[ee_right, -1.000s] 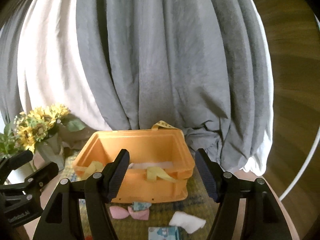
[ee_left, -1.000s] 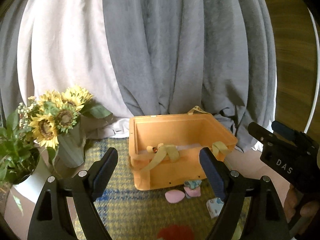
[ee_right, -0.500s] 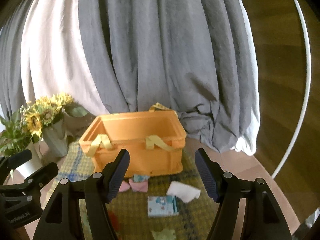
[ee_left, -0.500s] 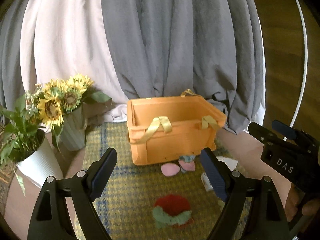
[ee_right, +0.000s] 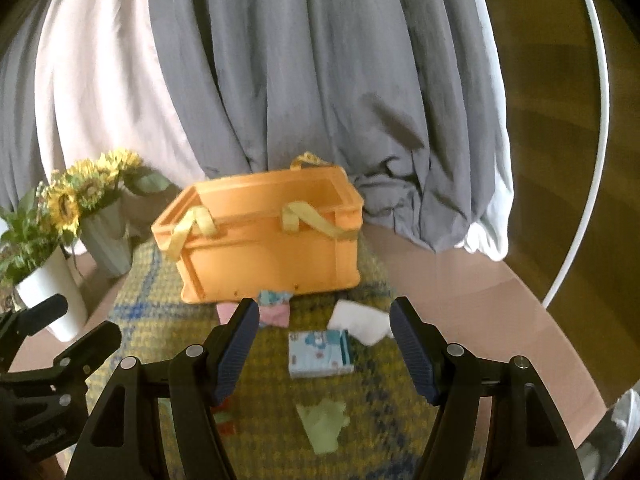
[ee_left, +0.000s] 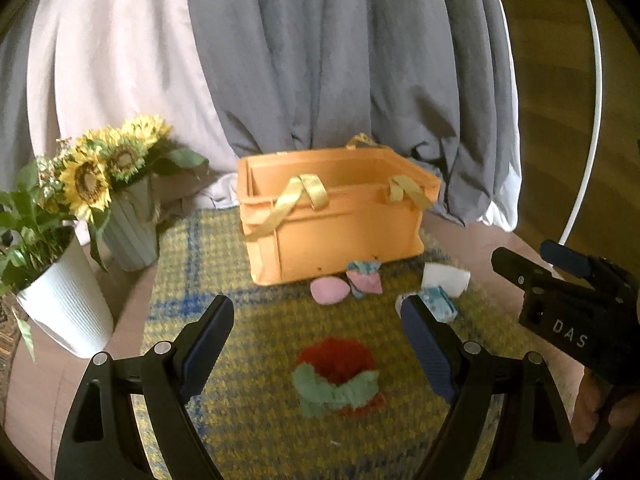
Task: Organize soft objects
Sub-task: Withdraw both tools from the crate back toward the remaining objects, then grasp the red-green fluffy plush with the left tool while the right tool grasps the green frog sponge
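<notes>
An orange bin (ee_left: 336, 216) with yellow strap handles stands at the back of a yellow checked mat (ee_left: 248, 360); it also shows in the right wrist view (ee_right: 268, 248). In front of it lie a pink pad (ee_left: 329, 291), a pink and blue cloth (ee_left: 364, 278), a white cloth (ee_right: 360, 322), a light blue printed pack (ee_right: 320, 352), a green cloth (ee_right: 324, 424) and a red and green plush (ee_left: 336, 376). My left gripper (ee_left: 318, 336) is open and empty above the plush. My right gripper (ee_right: 322, 342) is open and empty above the blue pack.
A sunflower vase (ee_left: 128, 224) and a white plant pot (ee_left: 64, 300) stand left of the mat. Grey and white drapes (ee_left: 320, 60) hang behind the bin. The round table's white rim (ee_right: 588, 180) curves on the right.
Both grippers have pulled back and tilted down. The bin looks farther away, and more of the mat and the soft things on it has come into view. Both stay open.
</notes>
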Action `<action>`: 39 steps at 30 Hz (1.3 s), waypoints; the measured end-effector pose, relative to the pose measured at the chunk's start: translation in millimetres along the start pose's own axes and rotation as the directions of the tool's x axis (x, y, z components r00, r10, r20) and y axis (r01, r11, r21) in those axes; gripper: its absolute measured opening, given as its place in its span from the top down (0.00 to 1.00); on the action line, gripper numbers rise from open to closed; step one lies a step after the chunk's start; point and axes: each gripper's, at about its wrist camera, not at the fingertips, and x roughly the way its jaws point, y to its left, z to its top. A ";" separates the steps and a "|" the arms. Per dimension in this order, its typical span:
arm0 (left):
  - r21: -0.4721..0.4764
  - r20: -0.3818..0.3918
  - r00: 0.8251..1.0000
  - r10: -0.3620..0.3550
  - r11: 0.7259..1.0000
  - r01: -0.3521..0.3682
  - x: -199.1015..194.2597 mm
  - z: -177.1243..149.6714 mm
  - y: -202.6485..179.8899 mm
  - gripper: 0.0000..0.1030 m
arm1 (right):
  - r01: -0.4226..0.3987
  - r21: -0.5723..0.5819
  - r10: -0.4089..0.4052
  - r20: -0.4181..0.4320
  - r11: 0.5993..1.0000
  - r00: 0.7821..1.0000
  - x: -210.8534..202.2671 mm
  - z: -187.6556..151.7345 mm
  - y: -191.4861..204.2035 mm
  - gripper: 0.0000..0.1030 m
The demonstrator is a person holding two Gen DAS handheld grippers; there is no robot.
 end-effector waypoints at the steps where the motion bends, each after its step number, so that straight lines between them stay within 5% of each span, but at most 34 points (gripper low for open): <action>1: 0.005 -0.006 1.000 -0.001 1.000 0.001 2.1 -2.9 -1.2 0.17 | 0.001 -0.003 -0.001 -0.013 1.000 1.000 1.5 -4.0 0.2 0.33; 22: 0.026 -0.205 0.978 -0.043 0.998 0.049 63.5 -60.7 -6.6 0.17 | 0.002 0.012 0.001 -0.240 1.000 0.971 43.3 -74.2 -1.2 0.33; 39: 0.002 -0.247 0.965 -0.087 0.996 0.090 109.8 -70.9 -9.5 0.24 | -0.002 0.020 0.008 -0.296 1.000 0.955 76.7 -97.9 0.6 0.35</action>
